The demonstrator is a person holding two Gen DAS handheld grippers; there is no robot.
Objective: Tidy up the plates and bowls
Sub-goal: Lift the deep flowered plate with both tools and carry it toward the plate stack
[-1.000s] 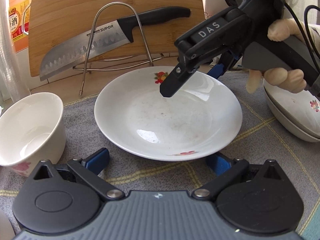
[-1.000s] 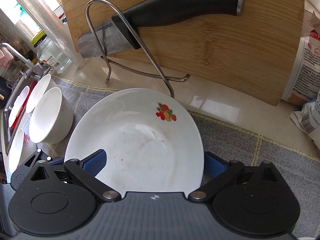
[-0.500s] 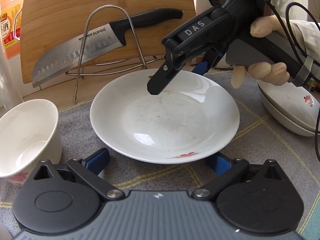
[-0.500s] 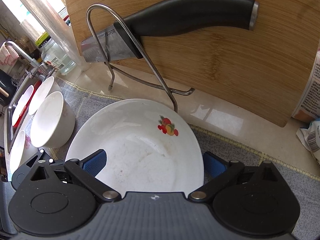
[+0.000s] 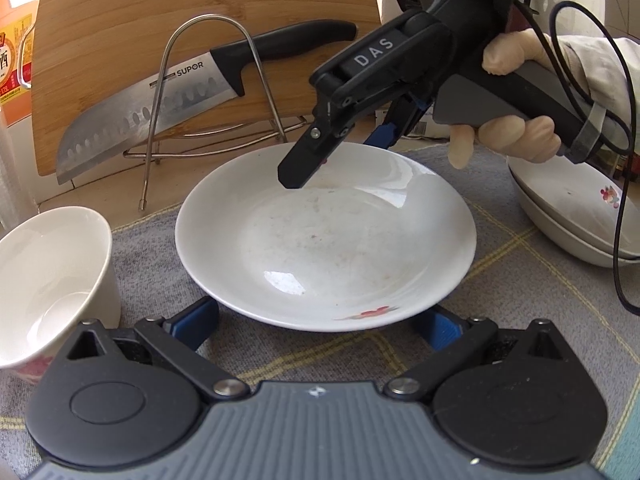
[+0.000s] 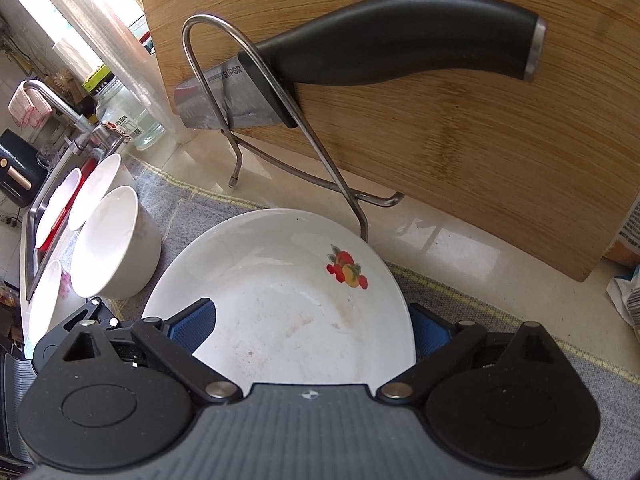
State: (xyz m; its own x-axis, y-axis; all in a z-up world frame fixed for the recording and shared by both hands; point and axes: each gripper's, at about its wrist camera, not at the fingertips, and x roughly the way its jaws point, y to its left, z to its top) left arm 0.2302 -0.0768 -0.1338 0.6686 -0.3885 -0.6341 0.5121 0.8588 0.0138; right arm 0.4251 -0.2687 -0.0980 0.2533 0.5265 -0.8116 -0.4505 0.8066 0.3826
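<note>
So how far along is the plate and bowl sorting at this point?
Early to midway. Done: two plates already sit stacked on the right. In hand: the right claw is open around the loose fruit-print plate without gripping it; the left claw waits open at its near rim. Left: stacking this plate and gathering the scattered white bowls.

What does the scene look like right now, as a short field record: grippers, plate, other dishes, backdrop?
left gripper: open, fingers flanking the plate's near rim
right gripper: open, over the plate's far side, contact unclear
plate: white, fruit print, flat on grey cloth
bowl: white, upright, left of plate
stacked plates: right of plate
knife: resting in wire rack against bamboo cutting board
</note>
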